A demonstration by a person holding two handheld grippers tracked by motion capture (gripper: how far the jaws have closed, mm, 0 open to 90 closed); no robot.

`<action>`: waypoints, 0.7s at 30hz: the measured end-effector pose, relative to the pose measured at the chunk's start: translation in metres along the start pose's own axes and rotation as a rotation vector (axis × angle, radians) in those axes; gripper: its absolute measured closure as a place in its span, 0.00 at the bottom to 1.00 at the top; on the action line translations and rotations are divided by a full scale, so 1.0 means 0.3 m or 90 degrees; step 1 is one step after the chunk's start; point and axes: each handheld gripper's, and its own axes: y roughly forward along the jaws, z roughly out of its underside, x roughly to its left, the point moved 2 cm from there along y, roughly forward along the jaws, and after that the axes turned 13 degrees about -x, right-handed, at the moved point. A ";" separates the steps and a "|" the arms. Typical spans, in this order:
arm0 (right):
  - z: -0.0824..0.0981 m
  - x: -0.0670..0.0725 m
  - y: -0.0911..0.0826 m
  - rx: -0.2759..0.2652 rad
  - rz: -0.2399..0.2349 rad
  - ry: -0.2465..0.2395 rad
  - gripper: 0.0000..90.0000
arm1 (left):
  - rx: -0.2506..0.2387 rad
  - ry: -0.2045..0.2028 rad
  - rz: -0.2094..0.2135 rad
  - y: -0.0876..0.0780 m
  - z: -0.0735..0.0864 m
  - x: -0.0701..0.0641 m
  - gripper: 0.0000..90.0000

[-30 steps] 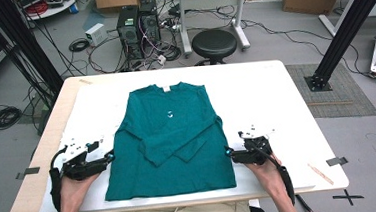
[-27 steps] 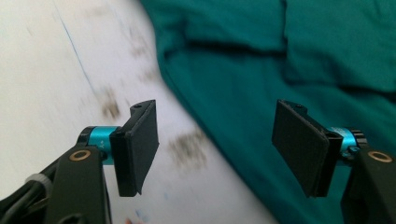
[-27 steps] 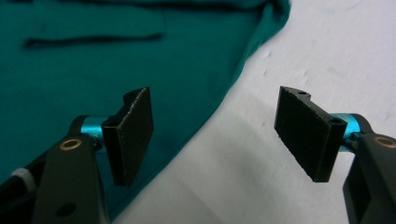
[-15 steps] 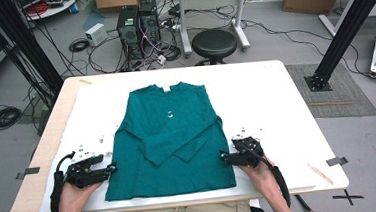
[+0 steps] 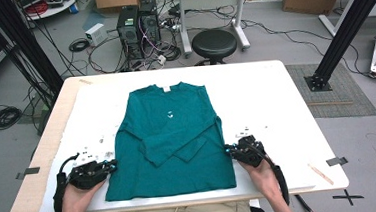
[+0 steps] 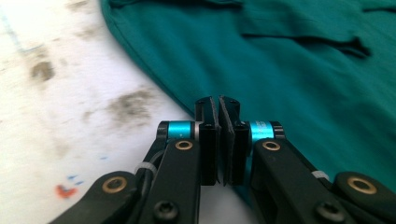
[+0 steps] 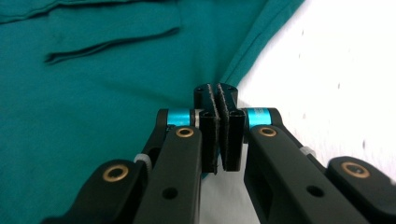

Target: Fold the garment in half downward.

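Both tongs, left [image 5: 111,166] and right [image 5: 229,150], had just clenched onto the shirt's [image 5: 170,137] side edges; soft, floppy fabric, so I'd grip hems.

The shirt [image 5: 171,140] lies flat at mid-table, its folded sleeves crossed low over the front and raising no obstacle. Bare table [image 5: 271,105] lies open to either side of it and along the far edge beyond the collar; a gripper can pass there freely. The left gripper [image 5: 111,165] occupies the shirt's left side edge near the hem, the right gripper [image 5: 227,151] the right side edge, jaws together at the cloth, so these two edges are taken. The hem between the forearms lies unblocked. A stool [image 5: 214,43] and computer towers [image 5: 137,24] stand on the floor past the far edge, well apart from the tabletop.
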 end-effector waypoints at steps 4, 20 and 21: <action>0.024 0.003 -0.054 0.003 -0.010 -0.008 0.99 | -0.006 -0.010 0.025 -0.031 0.006 -0.031 0.96; 0.160 0.047 -0.257 -0.017 -0.019 -0.022 0.59 | -0.006 0.010 0.085 -0.141 0.037 -0.158 0.73; 0.152 0.037 -0.252 -0.023 -0.013 -0.016 0.53 | -0.020 0.012 0.071 -0.137 0.019 -0.148 0.66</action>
